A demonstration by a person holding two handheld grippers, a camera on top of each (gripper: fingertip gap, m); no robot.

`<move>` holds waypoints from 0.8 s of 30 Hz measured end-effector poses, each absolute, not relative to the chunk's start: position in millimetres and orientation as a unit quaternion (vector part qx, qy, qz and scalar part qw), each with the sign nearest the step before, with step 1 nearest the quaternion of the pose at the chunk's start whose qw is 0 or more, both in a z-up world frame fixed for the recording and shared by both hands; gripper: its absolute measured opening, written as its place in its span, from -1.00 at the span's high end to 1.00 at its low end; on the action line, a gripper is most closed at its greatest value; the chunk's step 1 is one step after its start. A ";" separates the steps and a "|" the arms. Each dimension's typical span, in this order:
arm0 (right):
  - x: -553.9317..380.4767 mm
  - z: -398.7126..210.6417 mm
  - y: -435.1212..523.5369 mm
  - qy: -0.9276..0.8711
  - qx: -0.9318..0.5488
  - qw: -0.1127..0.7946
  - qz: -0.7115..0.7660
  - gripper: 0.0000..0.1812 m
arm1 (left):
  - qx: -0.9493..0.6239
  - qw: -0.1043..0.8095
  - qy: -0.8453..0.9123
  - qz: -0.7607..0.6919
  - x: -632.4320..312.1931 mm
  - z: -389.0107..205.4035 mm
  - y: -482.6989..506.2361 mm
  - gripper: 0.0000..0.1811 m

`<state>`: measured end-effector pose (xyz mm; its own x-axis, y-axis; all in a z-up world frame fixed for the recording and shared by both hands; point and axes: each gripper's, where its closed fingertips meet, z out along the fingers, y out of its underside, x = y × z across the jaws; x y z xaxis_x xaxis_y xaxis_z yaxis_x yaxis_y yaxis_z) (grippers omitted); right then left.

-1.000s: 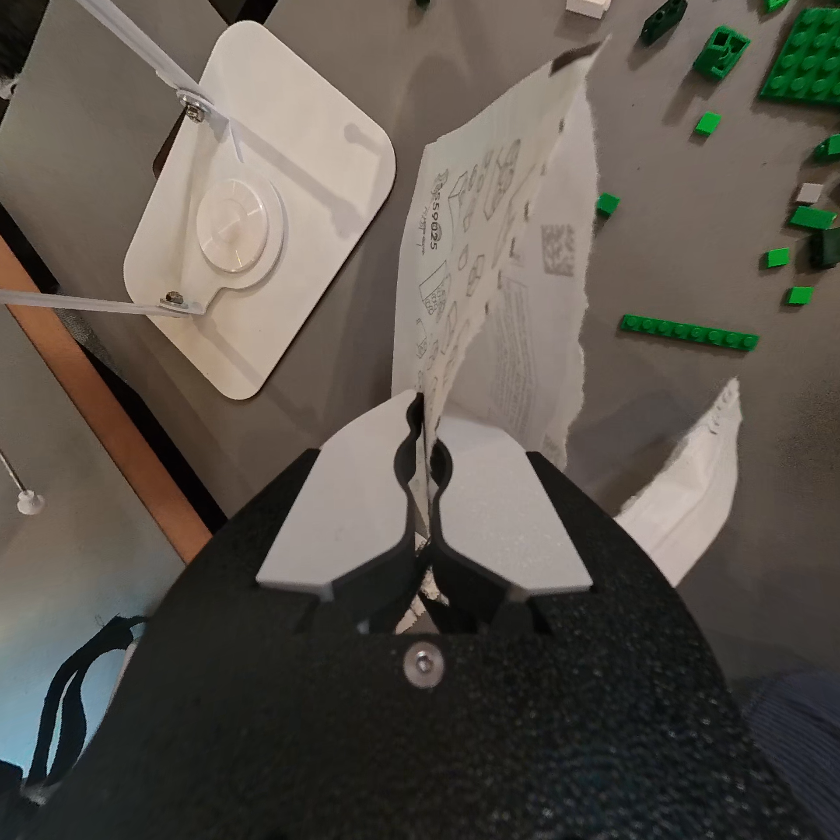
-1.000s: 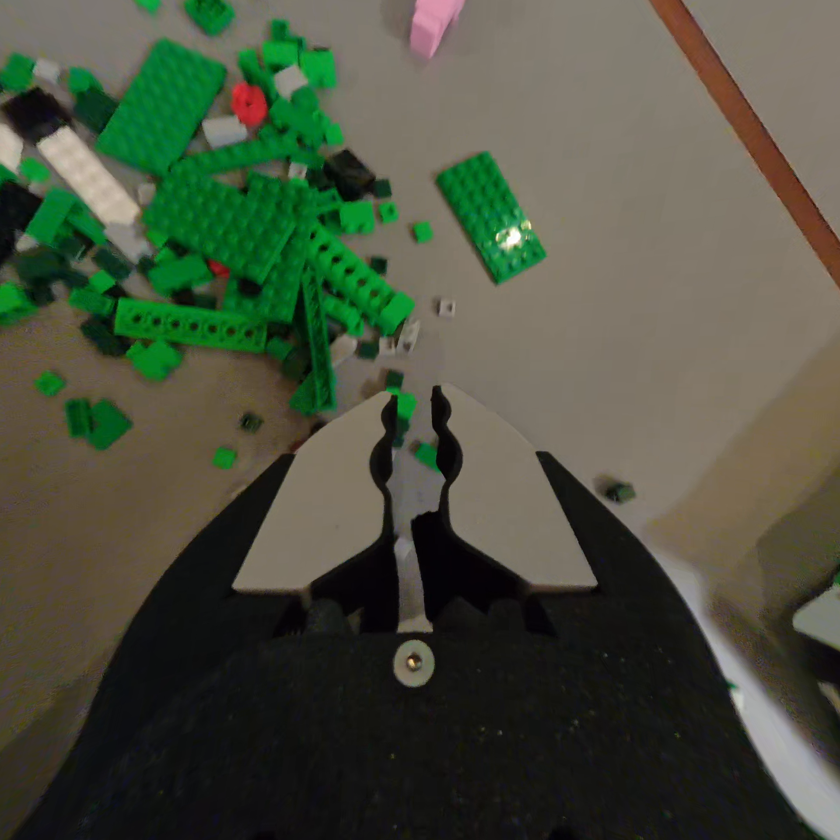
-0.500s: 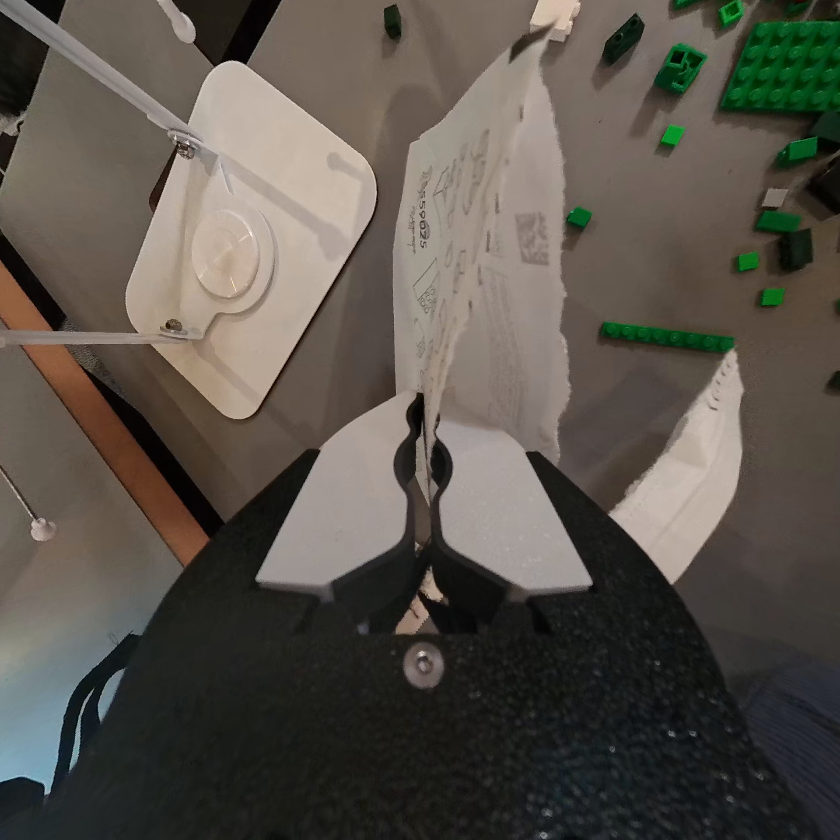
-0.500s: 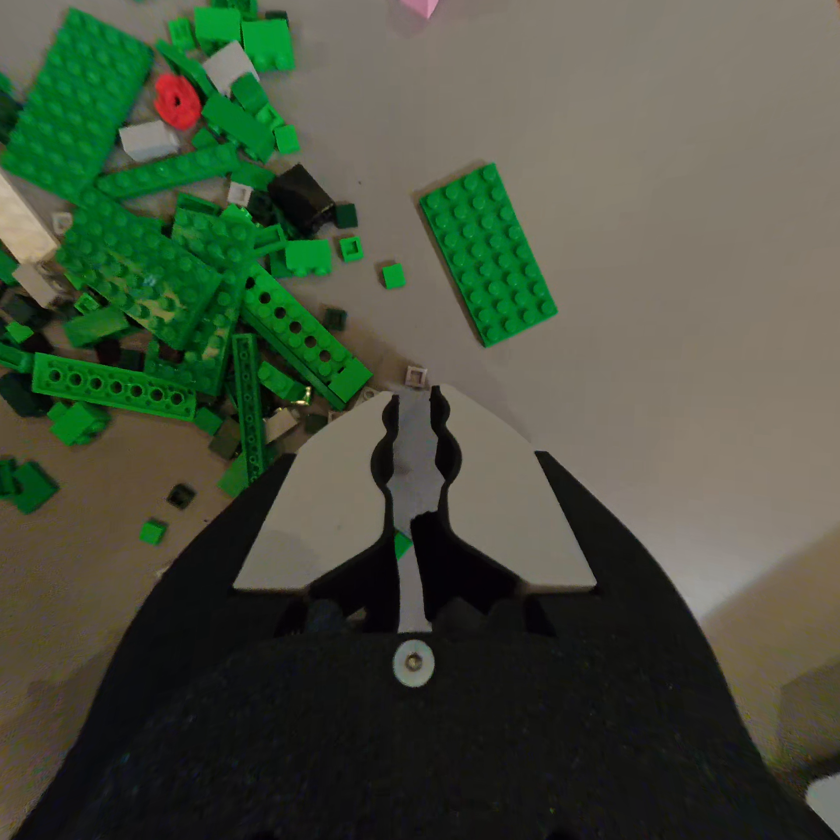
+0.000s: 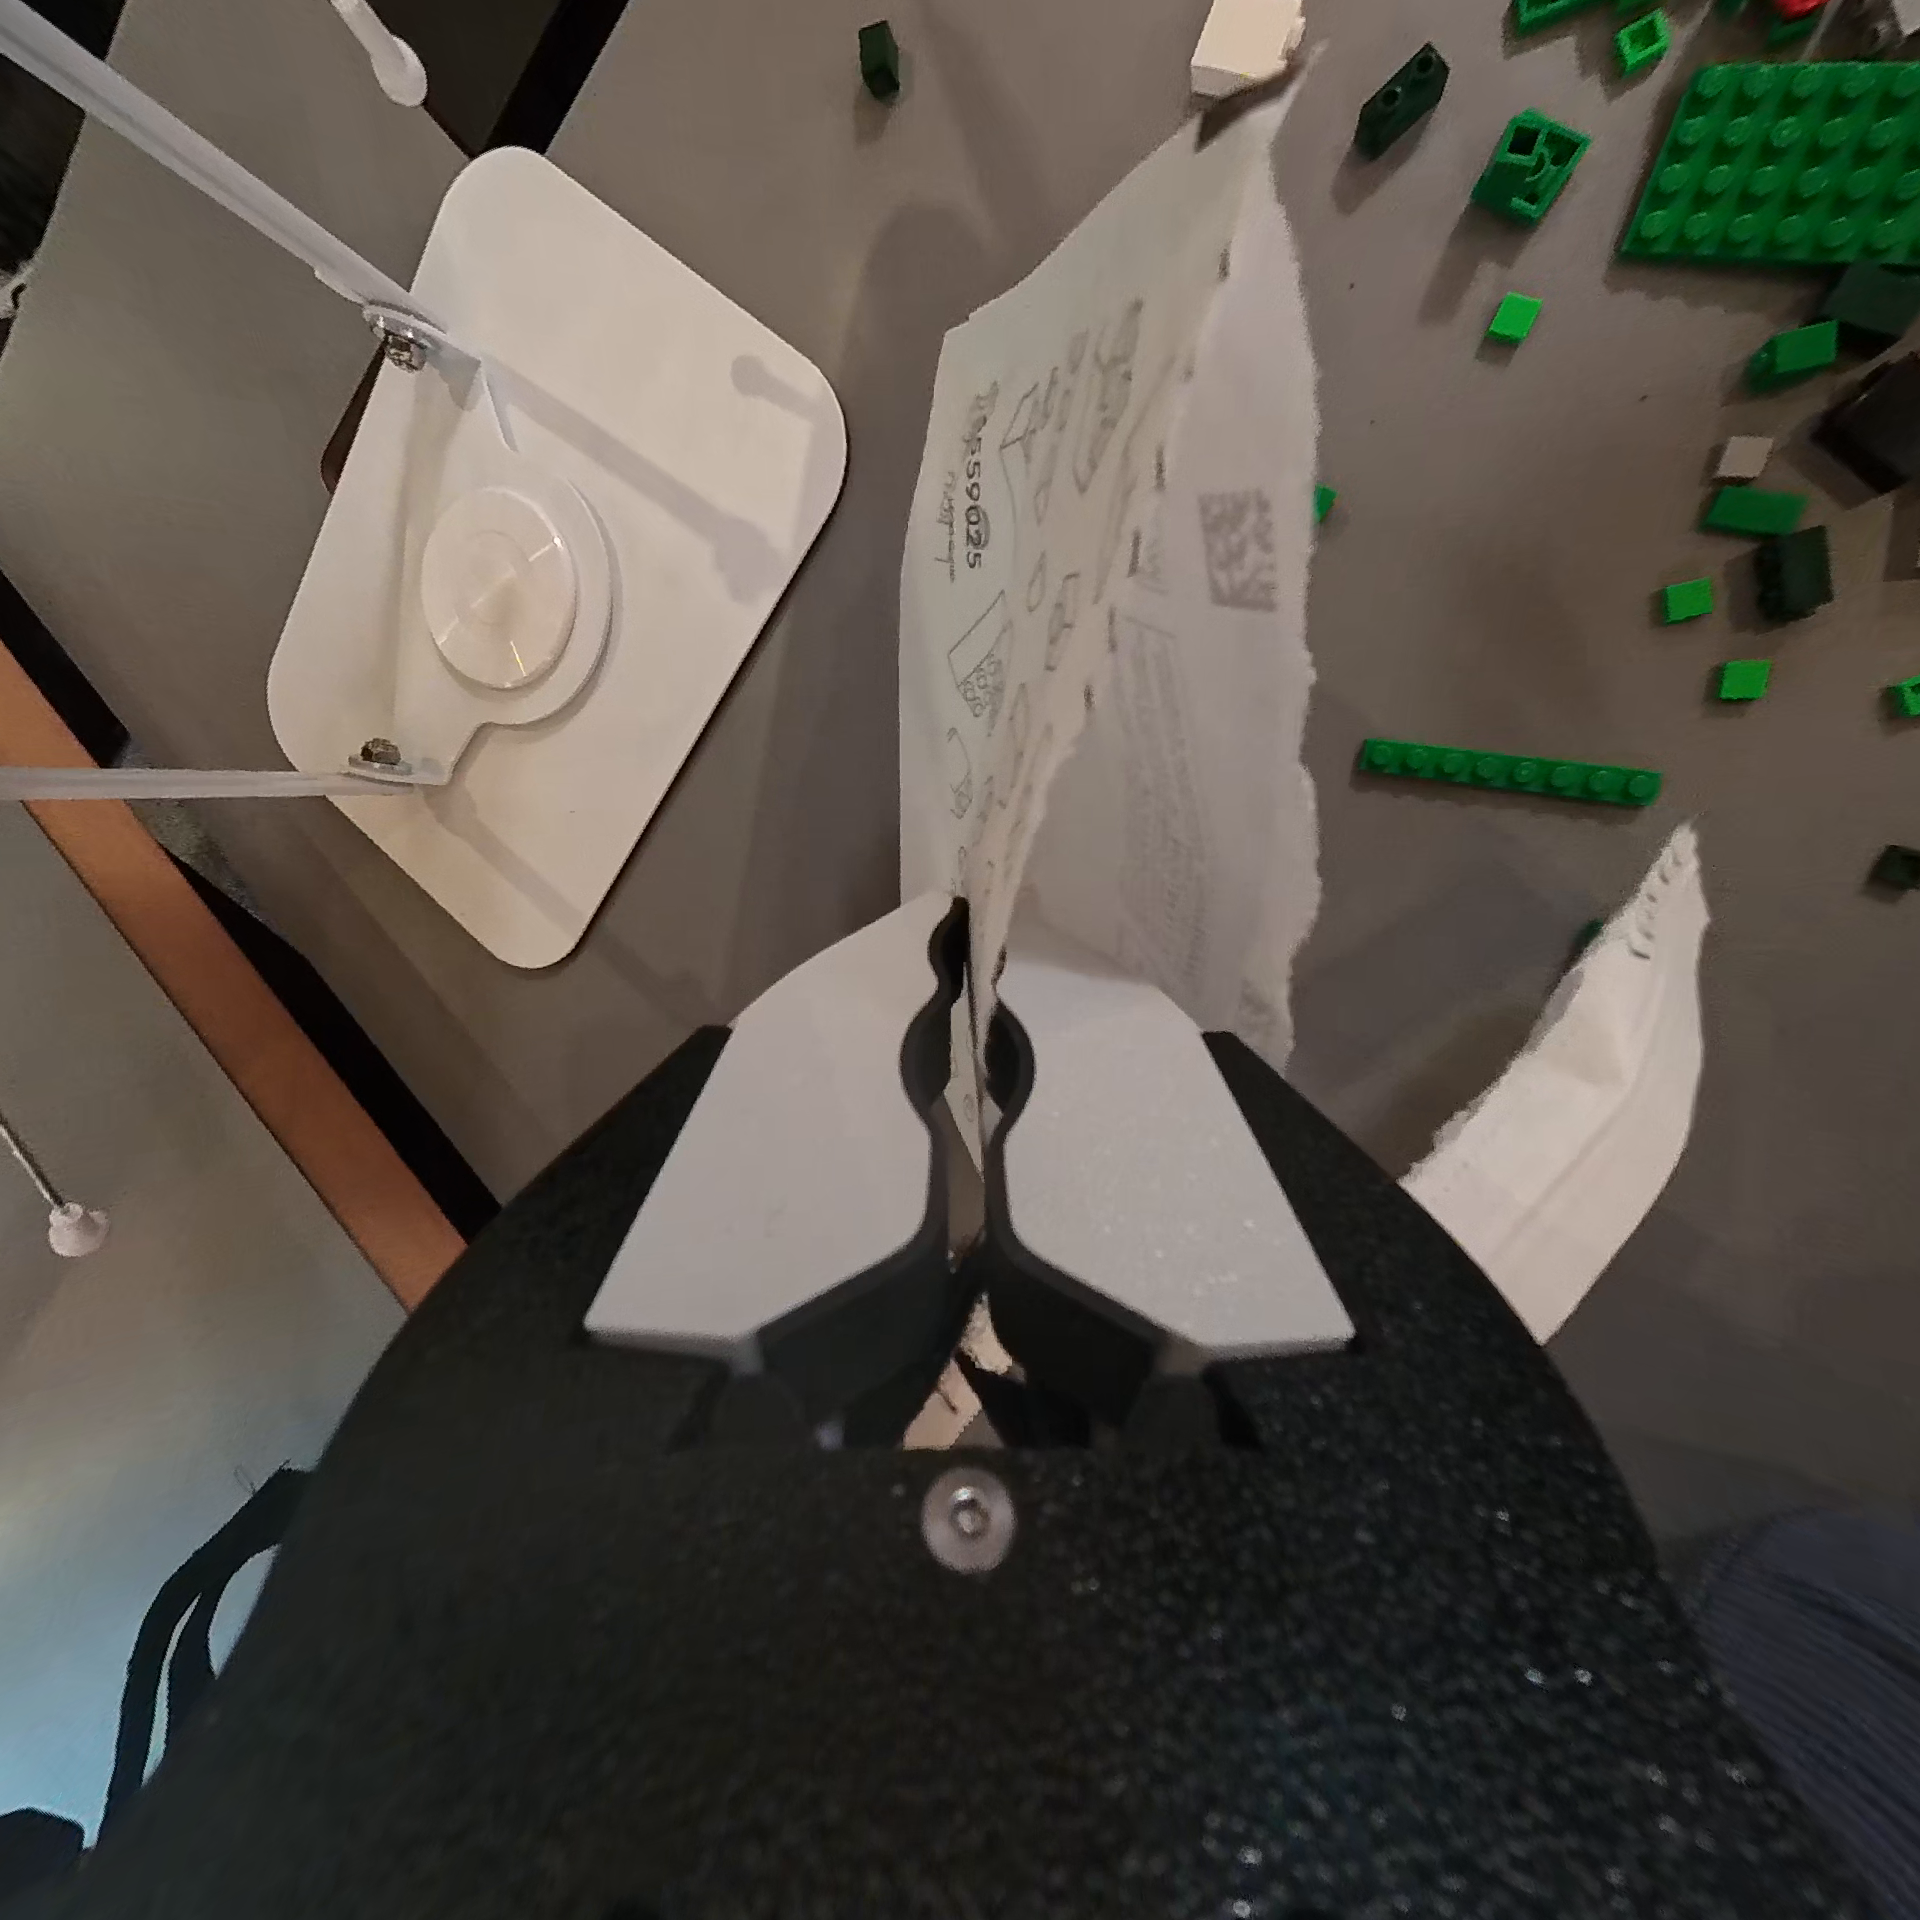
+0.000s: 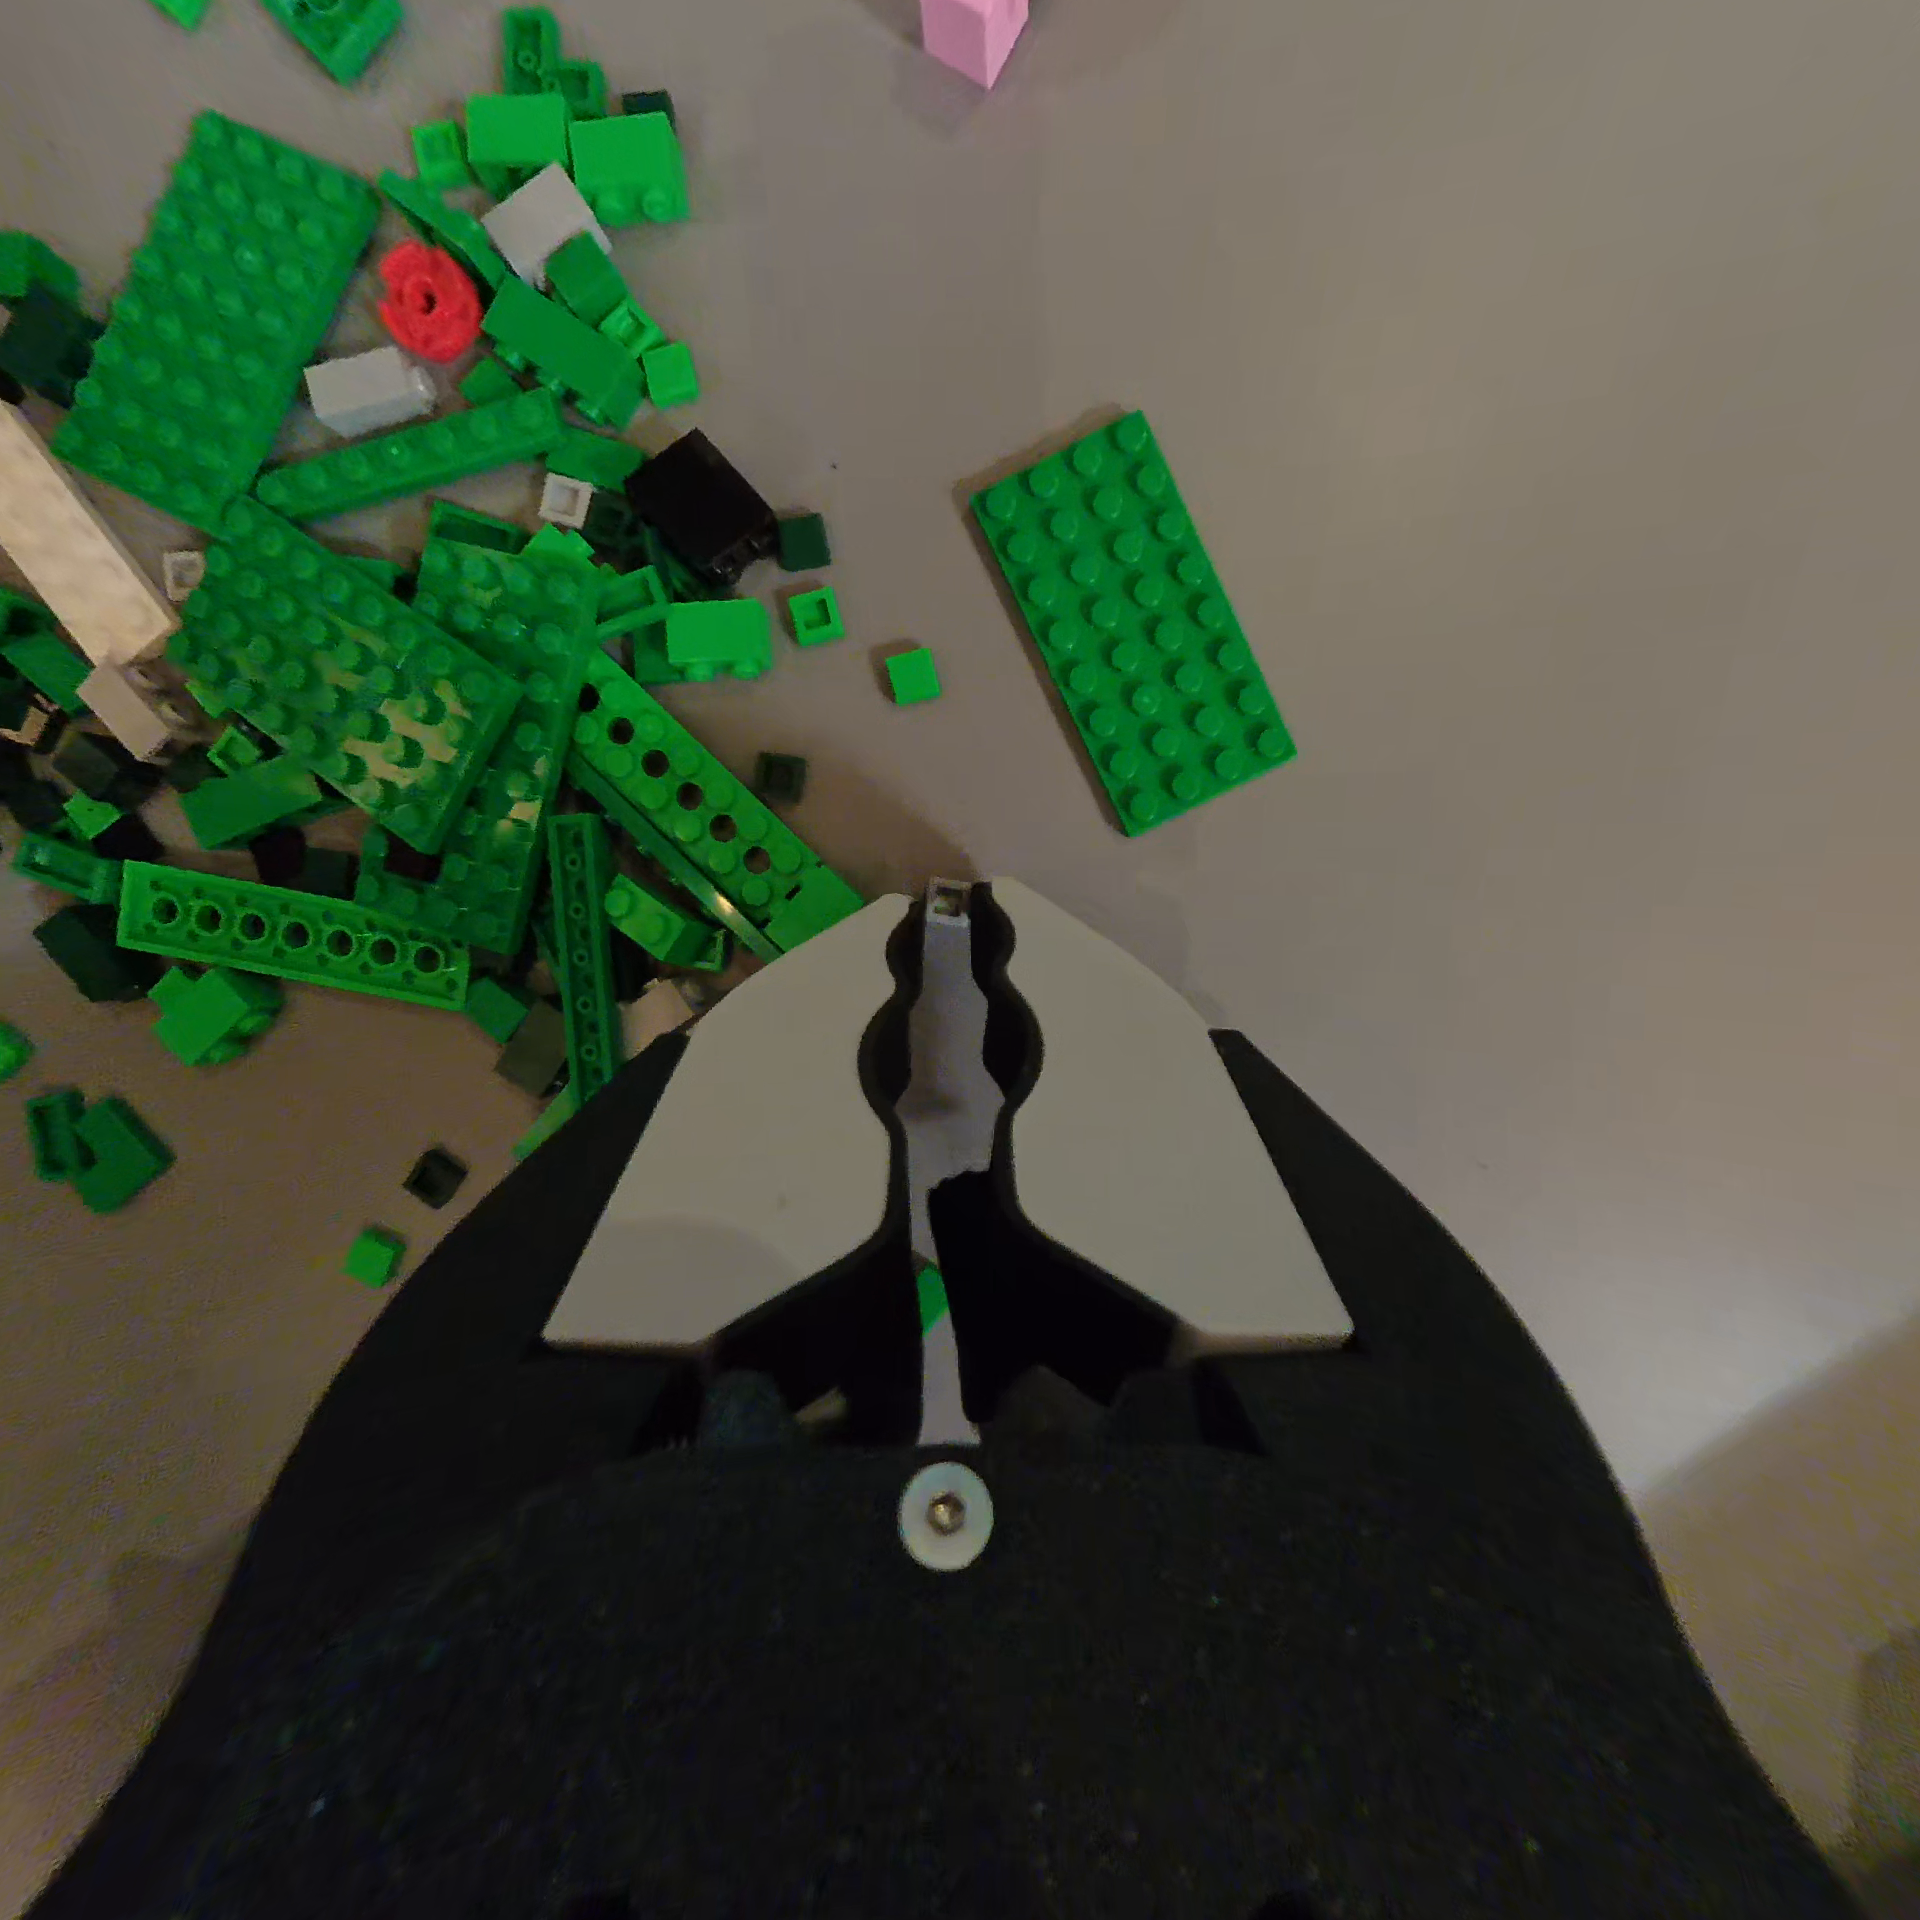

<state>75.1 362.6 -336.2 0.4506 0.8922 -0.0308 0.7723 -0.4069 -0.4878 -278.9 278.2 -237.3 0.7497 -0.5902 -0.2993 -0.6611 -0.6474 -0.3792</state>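
My left gripper (image 5: pixel 971 925) is shut on the torn edge of a white paper bag (image 5: pixel 1039 582) printed with line drawings, and holds it up above the grey table. Another flap of the bag (image 5: pixel 1590 1091) hangs to the right. My right gripper (image 6: pixel 956 899) is open by only a narrow gap and holds nothing. It hovers low over the table at the edge of a pile of green bricks (image 6: pixel 395 675). A small grey square piece (image 6: pixel 948 906) lies on the table right at its tips. A green studded plate (image 6: pixel 1132 623) lies alone just ahead to the right.
A white stand base (image 5: pixel 582 540) with thin rods sits to the left of the bag, near the table's wooden edge (image 5: pixel 208 987). Loose green bricks and a long green strip (image 5: pixel 1512 774) lie to the right. A red round piece (image 6: pixel 428 301), a black brick (image 6: pixel 701 514) and a pink block (image 6: pixel 977 31) are near the pile. My right gripper is the nearer one to the green studded plate (image 6: pixel 1132 623): about 5 cm, against 35 cm.
My right gripper has moved in lower over the table, so the small grey piece now sits at its tips. My left gripper has drifted slightly, still shut on the bag.
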 end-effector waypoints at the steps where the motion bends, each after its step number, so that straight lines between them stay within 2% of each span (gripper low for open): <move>1: 75.1 -336.2 362.4 -0.505 -0.825 0.209 0.142 0.91 | -0.904 0.238 0.346 0.074 -278.8 -237.5 278.3 1.00; 16: 68.9 -331.4 361.9 -0.531 -0.809 0.232 0.100 0.91 | -0.905 0.238 0.345 0.073 -279.3 -237.1 277.2 1.00; 21: 35.1 -305.9 355.4 -0.563 -0.763 0.289 0.135 0.91 | -0.905 0.239 0.344 0.072 -280.2 -236.7 276.9 1.00; 24: -2.7 -277.3 335.1 -0.613 -0.682 0.345 0.200 0.92 | -0.906 0.239 0.343 0.072 -280.7 -236.6 276.5 1.00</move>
<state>-2.7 335.1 -277.3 0.1683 0.9743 0.1499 0.6989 -0.0107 -0.7151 -280.7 276.5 -236.6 0.7544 -0.5864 -0.2950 -0.6556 -0.6509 -0.3828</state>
